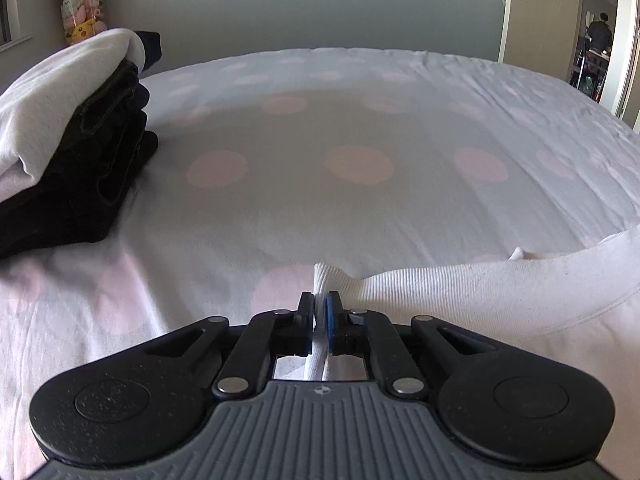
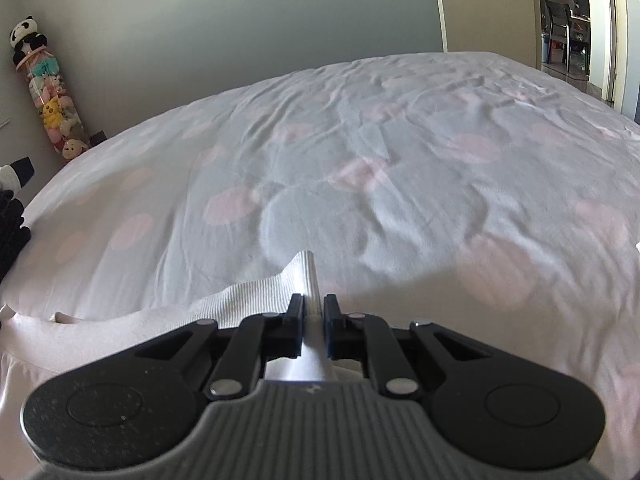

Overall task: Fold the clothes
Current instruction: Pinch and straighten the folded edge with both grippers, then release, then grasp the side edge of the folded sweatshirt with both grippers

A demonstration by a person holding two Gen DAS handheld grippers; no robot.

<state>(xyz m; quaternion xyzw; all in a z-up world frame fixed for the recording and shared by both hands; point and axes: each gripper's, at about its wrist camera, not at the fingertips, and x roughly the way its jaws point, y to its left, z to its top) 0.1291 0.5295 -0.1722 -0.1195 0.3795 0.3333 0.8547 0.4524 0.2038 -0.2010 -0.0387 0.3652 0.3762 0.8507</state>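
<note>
Both black 2-finger grippers, our left gripper and right gripper, are clamped on the white ribbed-knit cotton garment's collar band. We judge it light, soft, and limp, so gripping the thicker ribbing suits it.

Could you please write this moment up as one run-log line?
stage: grasp | left gripper: shut on white garment ribbed hem | right gripper: shut on same hem | surface: bed | folded pile: left

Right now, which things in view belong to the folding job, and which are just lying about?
In the job:
- white garment, ribbed hem pinched at two spots
- left hand-held gripper, shut on the hem
- right hand-held gripper, shut on the hem
- stack of folded clothes

Lying about:
- dotted bedsheet
- tube of plush toys
- door
</note>
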